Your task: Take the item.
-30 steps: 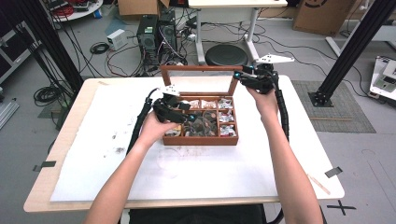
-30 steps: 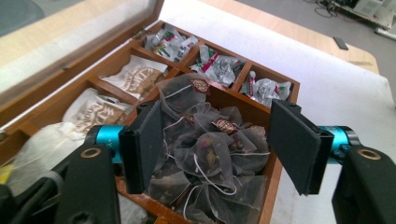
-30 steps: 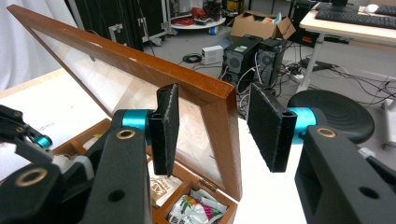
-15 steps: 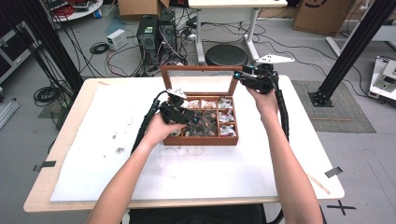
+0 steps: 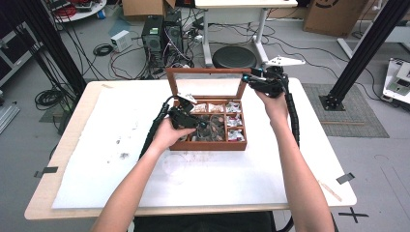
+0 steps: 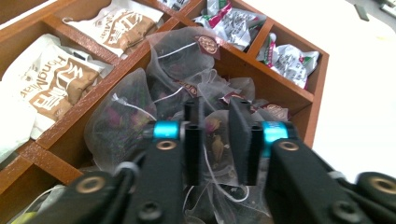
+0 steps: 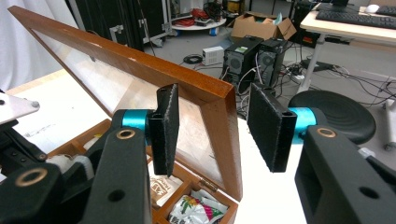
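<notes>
I have the wooden tea box (image 5: 209, 144) sitting on the white-covered table (image 5: 145, 169), a little right of centre and toward the far half, with its glass lid (image 5: 208, 83) standing open at the far side.

My left gripper (image 5: 191, 119) is over the middle of the box, pointing down into the centre compartment. In the left gripper view (image 6: 215, 140) its fingers (image 6: 192, 140) stand only a narrow gap apart, with a mesh tea bag (image 6: 217, 144) and its white string between them; I cannot tell for sure whether the pads are pressing on it. More mesh bags (image 6: 180, 51) are heaped in the same compartment. Brown paper sachets (image 6: 56, 86) fill the compartments to the left in that view, and green-and-white packets (image 6: 289, 63) lie in the ones at the far right.

My right gripper (image 5: 251, 79) is at the far right corner of the box, by the lid's right edge. In the right gripper view (image 7: 219, 126) its fingers (image 7: 168, 128) are wide open and straddle the lid's wooden frame (image 7: 224, 116), one finger on each side, neither one touching it.
</notes>
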{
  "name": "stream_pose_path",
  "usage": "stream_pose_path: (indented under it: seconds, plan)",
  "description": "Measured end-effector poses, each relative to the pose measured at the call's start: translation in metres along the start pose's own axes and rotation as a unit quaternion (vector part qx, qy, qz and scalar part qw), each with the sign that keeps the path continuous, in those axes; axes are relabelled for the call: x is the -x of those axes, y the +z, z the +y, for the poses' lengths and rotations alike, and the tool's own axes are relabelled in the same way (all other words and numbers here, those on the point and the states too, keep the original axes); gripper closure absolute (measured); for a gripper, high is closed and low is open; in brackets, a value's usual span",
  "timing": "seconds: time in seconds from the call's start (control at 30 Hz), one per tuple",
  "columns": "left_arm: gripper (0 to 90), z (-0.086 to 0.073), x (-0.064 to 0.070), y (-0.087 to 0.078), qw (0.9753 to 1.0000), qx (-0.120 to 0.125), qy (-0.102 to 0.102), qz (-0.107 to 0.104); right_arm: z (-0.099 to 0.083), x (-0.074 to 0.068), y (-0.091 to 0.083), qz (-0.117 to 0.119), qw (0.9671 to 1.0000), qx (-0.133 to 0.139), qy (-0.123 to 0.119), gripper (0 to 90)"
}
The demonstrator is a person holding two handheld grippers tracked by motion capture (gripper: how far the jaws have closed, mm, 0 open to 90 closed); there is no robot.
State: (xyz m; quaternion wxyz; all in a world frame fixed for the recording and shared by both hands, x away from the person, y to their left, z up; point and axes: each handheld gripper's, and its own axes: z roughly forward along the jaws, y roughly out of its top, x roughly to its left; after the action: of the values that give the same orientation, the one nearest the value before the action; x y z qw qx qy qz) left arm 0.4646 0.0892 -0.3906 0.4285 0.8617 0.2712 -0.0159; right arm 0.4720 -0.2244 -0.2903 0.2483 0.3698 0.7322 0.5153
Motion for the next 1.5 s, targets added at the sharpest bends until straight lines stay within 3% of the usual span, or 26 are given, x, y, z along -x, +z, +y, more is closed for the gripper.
stream_pose_path:
  seconds: [0.13, 0.6, 0.87, 1.2, 1.5]
  plan:
    - [86.8, 0.0, 0.001, -0.002, 1.0, 0.003, 0.004, -0.006, -0.001, 0.001, 0.0, 0.0, 1.0, 0.0, 0.001, 54.9]
    - [89.0, 0.004, 0.006, -0.014, 0.9994, 0.028, 0.017, -0.014, -0.001, 0.001, -0.001, -0.003, 1.0, -0.002, 0.002, 55.0]
    - [89.0, 0.009, 0.014, -0.034, 0.9982, 0.052, 0.025, -0.017, -0.001, 0.0, -0.001, -0.005, 1.0, -0.002, 0.002, 55.0]
    - [89.1, 0.02, 0.037, -0.067, 0.9956, 0.074, 0.055, -0.014, -0.001, 0.0, -0.001, -0.004, 1.0, -0.002, 0.002, 55.0]
    - [89.2, 0.017, 0.055, -0.096, 0.9931, 0.089, 0.076, -0.008, -0.001, 0.0, -0.001, -0.003, 1.0, -0.001, 0.003, 55.0]
